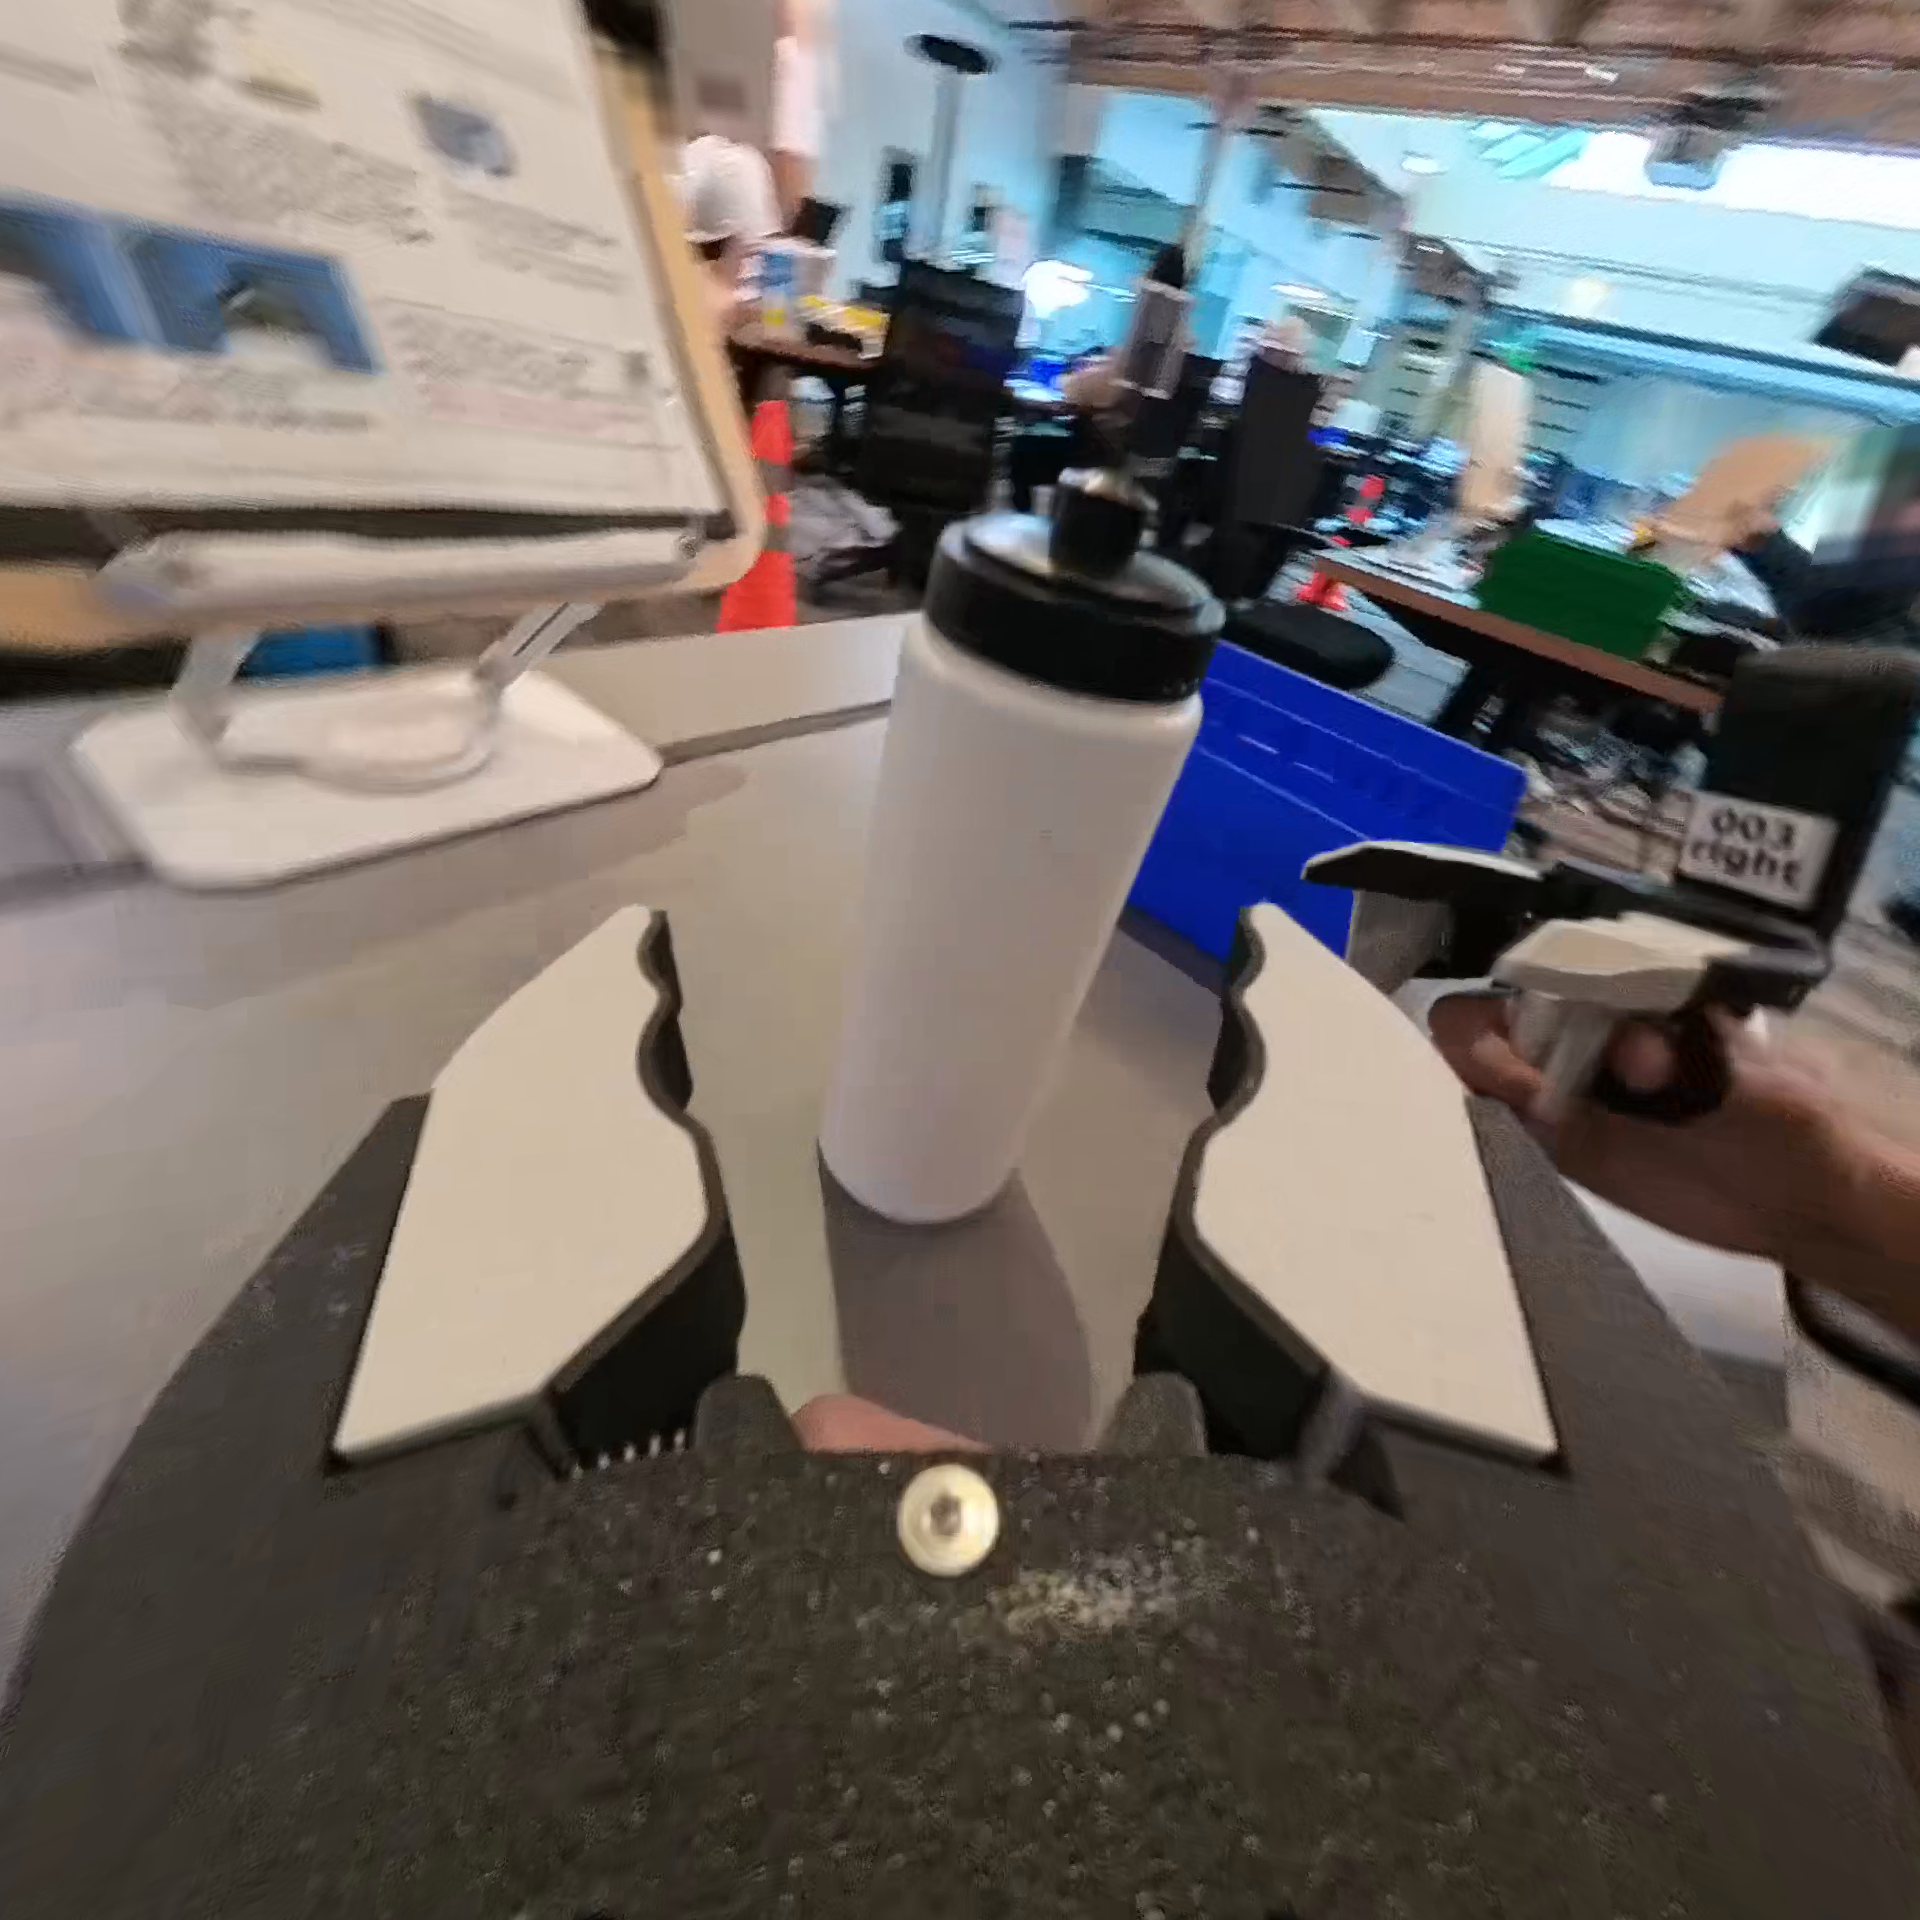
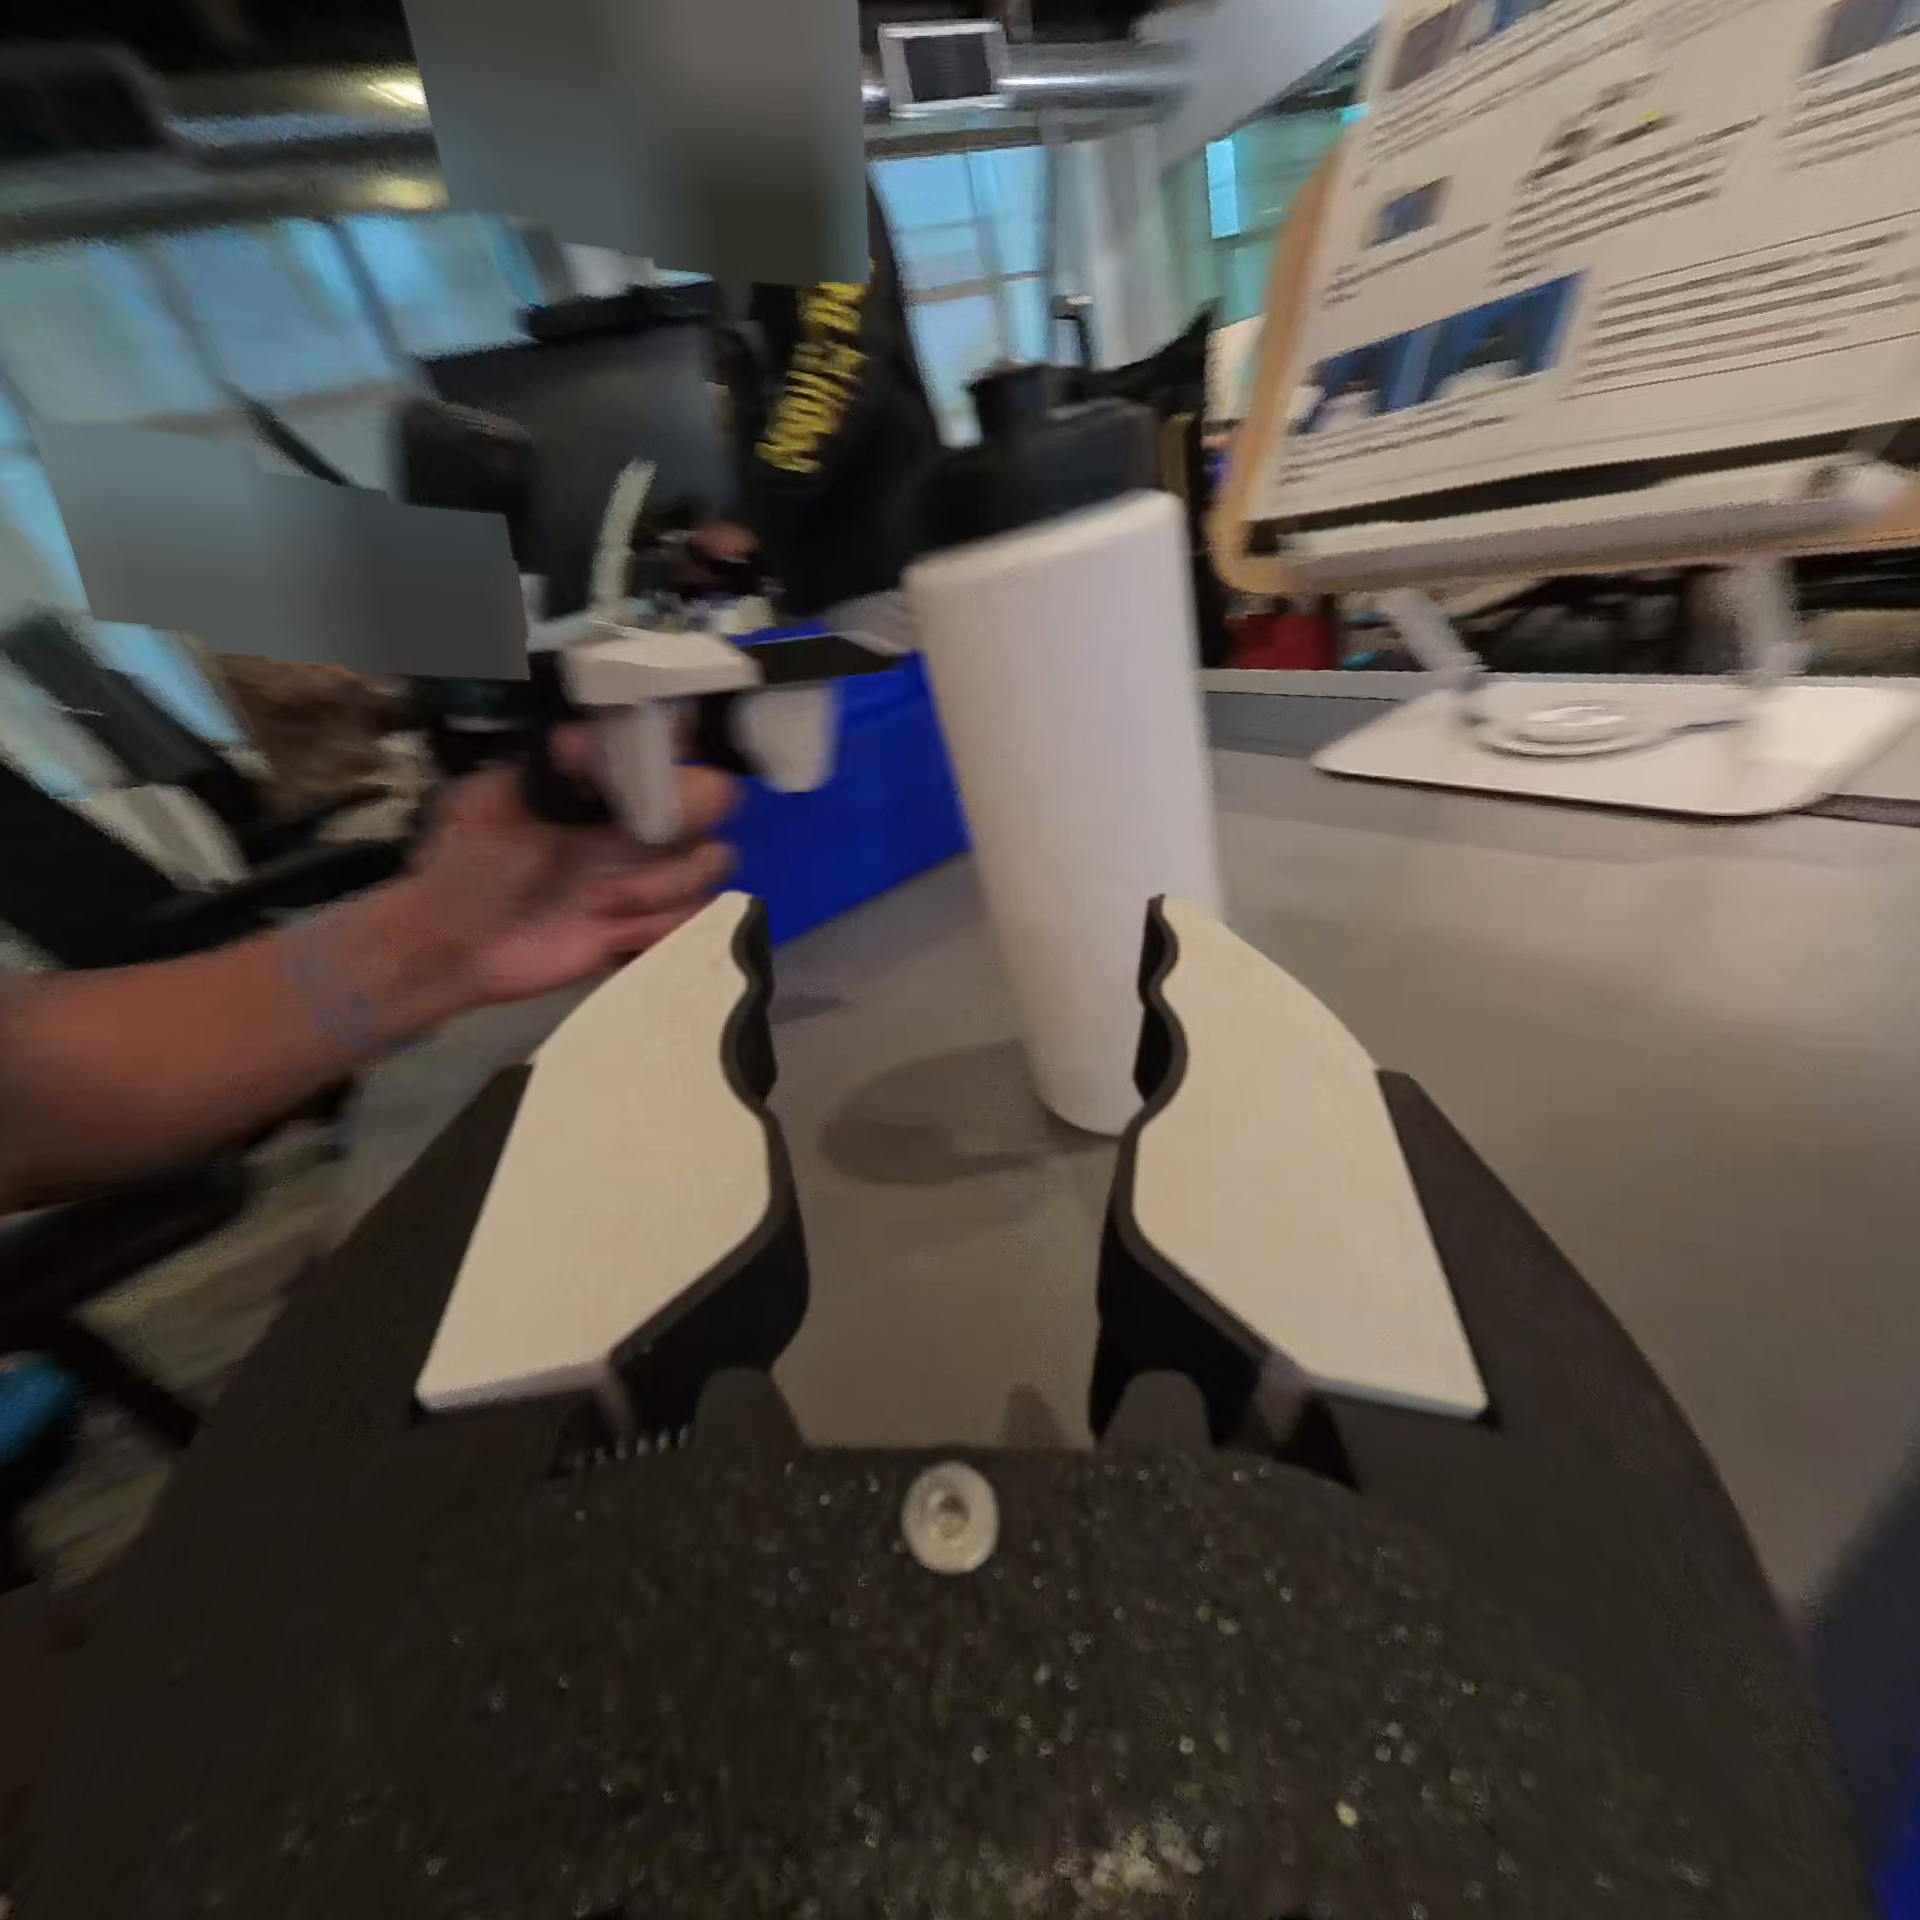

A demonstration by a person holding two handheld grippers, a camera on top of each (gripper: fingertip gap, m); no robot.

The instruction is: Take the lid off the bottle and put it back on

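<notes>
A white bottle [image 1: 997, 883] with a black lid [image 1: 1081, 613] screwed on stands upright on the grey table [image 1: 312, 1039]. My left gripper [image 1: 951, 925] is open. The bottle's lower body stands between its fingers, with a gap on each side, so neither pad presses on it. My right gripper [image 1: 1423, 914] is held by a hand to the right of the bottle and does not touch it. In the right wrist view my right gripper [image 2: 951, 914] is open and empty. There the bottle [image 2: 1070, 779] and its lid [image 2: 1049, 447] stand just ahead, toward the right finger. The left gripper [image 2: 800, 696] reaches the bottle from the left.
A white stand [image 1: 364, 769] holding a printed board [image 1: 312, 260] sits at the table's back left; it also shows in the right wrist view [image 2: 1610, 738]. A blue bin [image 1: 1320, 810] stands behind the bottle. A person's hand [image 2: 540, 883] holds the left gripper.
</notes>
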